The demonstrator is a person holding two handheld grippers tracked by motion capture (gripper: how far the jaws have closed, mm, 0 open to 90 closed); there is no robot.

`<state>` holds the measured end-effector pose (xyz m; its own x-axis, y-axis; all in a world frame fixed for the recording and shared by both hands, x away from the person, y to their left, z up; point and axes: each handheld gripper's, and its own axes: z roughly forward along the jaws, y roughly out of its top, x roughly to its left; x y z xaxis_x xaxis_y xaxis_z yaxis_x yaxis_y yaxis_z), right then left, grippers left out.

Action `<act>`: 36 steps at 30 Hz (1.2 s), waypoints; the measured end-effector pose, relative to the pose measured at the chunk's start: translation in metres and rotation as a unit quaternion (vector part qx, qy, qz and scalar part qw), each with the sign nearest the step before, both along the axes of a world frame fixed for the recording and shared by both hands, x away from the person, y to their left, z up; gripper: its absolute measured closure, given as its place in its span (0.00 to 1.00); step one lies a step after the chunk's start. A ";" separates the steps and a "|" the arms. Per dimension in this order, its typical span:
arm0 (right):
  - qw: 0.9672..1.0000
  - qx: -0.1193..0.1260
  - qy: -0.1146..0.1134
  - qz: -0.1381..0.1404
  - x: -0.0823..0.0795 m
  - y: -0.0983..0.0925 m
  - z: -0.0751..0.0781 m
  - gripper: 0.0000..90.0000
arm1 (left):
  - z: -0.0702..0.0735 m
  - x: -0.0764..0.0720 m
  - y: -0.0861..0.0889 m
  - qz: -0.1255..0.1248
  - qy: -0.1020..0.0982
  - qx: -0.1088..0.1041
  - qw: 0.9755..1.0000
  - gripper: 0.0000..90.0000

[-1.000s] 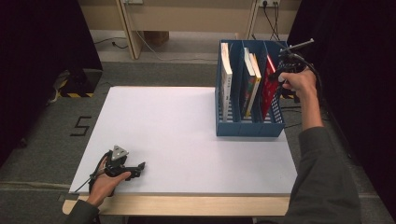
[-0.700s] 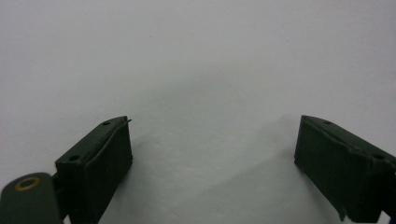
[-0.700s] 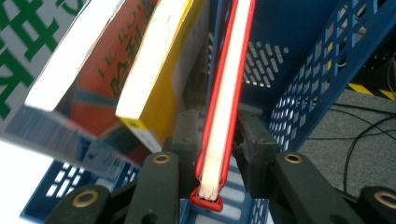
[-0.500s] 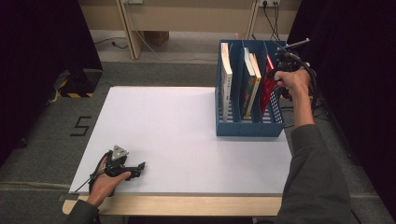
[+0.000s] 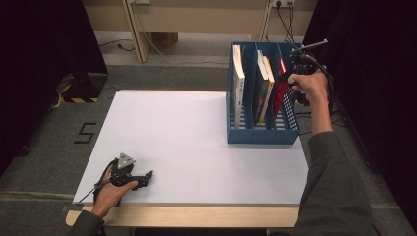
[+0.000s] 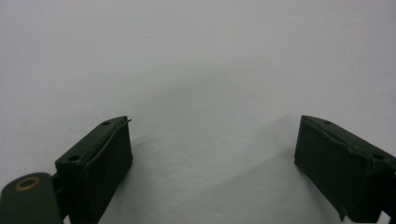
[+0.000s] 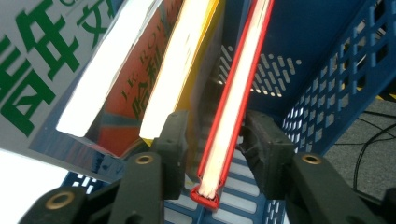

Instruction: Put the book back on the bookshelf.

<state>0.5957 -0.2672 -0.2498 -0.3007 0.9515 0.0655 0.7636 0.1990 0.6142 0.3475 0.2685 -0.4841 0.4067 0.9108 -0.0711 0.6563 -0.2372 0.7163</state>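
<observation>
The white surface (image 5: pixel 196 142) carries one blue file rack (image 5: pixel 263 133) at its far right corner, with three compartments. It holds four upright books: a white one (image 5: pixel 238 83), two in the middle, and a red book (image 7: pixel 233 107) in the rightmost compartment. The right gripper (image 7: pixel 217 140) straddles the red book; its fingers have just been opening, with gaps either side. The left gripper (image 6: pixel 212 154) rests near the front edge, fingers wide apart and holding nothing.

The right gripper (image 7: pixel 212 140) jaws have just opened, straddling the red book (image 7: pixel 233 102).
</observation>
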 end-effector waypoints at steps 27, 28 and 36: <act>0.998 0.038 -0.044 -0.010 -0.039 -0.014 0.027 0.39 | 0.000 0.000 0.000 0.000 -0.001 0.000 1.000 0.11; 0.998 0.037 -0.045 -0.006 -0.041 -0.014 0.027 0.39 | 0.000 0.000 0.000 0.000 -0.001 -0.001 1.000 0.11; 0.997 0.057 -0.057 0.001 -0.066 -0.014 0.026 0.31 | 0.000 0.000 0.000 0.000 -0.001 0.000 1.000 0.11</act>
